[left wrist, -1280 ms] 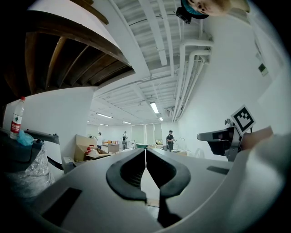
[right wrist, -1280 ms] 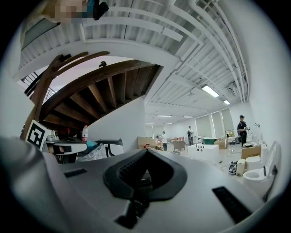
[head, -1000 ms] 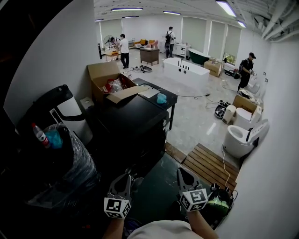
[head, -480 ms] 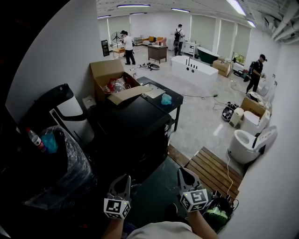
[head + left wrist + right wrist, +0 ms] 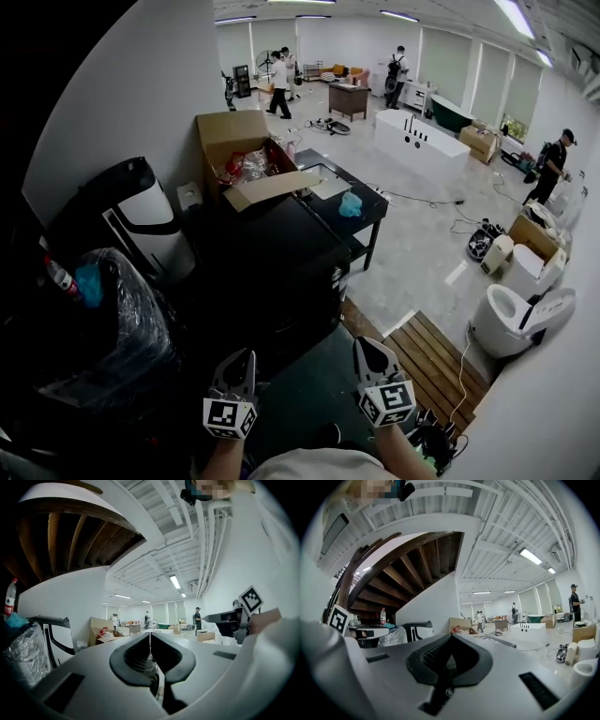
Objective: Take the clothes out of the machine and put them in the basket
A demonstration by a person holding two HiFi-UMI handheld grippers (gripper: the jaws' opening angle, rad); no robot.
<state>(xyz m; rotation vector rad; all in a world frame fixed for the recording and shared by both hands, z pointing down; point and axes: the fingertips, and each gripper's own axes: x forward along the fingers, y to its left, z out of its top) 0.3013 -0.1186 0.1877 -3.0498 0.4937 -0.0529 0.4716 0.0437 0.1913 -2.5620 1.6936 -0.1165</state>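
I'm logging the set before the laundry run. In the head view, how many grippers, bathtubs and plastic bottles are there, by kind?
Grippers: 2, the left gripper and the right gripper
Bathtubs: 2, the white bathtub and the dark green bathtub
Bottles: 1, the bottle at far left
Total: 5

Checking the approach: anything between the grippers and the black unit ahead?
Nothing visible. Only bare dark floor lies between the left gripper, the right gripper and the black unit. The plastic-wrapped bundle stands off to the left, the wooden slats to the right. No clothes or basket show.
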